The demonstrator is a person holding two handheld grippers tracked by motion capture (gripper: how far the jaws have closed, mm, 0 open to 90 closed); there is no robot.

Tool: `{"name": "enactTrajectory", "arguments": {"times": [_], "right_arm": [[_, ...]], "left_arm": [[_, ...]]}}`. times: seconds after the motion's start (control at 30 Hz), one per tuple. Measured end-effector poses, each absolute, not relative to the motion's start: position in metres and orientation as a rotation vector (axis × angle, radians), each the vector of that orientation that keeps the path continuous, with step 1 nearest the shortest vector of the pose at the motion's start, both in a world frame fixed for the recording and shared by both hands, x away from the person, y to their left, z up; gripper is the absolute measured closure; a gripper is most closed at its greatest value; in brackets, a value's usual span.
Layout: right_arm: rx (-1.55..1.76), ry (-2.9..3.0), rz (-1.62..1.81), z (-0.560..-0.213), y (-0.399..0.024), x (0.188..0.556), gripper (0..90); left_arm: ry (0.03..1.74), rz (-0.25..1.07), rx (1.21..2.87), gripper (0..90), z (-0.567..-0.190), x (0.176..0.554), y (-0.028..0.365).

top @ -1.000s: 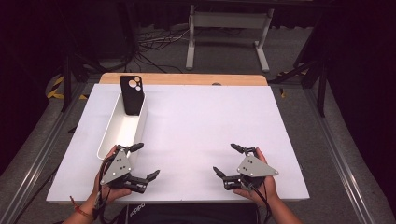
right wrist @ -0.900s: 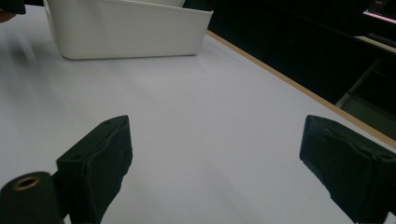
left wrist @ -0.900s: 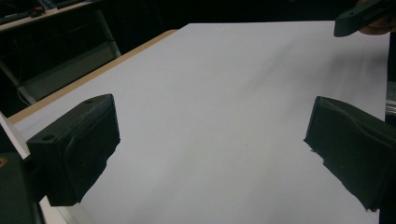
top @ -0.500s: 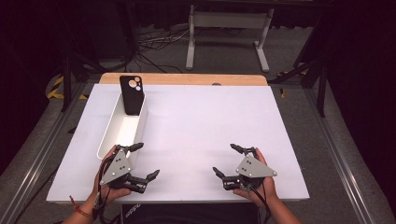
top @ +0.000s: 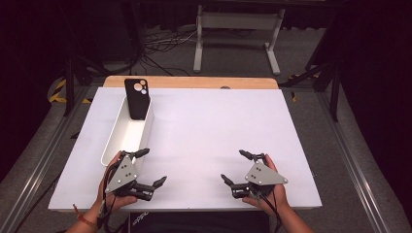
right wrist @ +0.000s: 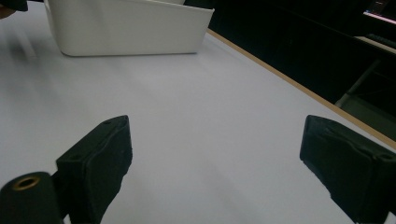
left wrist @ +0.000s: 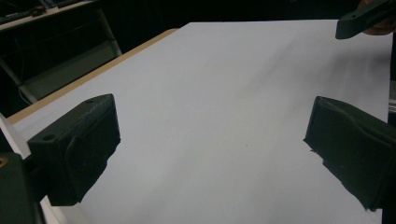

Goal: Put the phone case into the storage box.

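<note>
A long white bin (top: 127,132) lies along the left side of the white table (top: 209,126). A black phone (top: 137,98) leans upright at the bin's far end, camera side facing me. My left gripper (top: 151,167) rests near the front edge just below the bin, jaws wide open and empty. My right gripper (top: 234,166) sits at the front right, also open with nothing between its jaws. In the right gripper view the white bin (right wrist: 126,27) stands far ahead. A jaw of the right gripper (left wrist: 364,18) shows at the top right of the left gripper view.
A wooden strip (top: 189,81) runs along the table's far edge. Beyond it stand a metal stand (top: 237,34) and cables on the dark floor. Metal rails (top: 39,165) flank the table on both sides.
</note>
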State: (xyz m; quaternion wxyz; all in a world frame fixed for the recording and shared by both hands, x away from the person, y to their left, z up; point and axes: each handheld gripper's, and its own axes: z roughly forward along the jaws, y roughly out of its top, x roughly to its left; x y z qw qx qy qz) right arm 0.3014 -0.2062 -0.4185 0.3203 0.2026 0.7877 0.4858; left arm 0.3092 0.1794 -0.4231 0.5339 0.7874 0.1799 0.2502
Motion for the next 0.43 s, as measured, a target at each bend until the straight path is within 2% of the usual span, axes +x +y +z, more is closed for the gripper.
{"name": "enactTrajectory", "arguments": {"times": [0.43], "right_arm": [[0.546,2.079,1.278,-0.4196,-0.2082,0.3038,10.1]], "left_arm": [[0.439,0.595,1.874,4.1,-0.4225,0.3111,0.1774]]}}
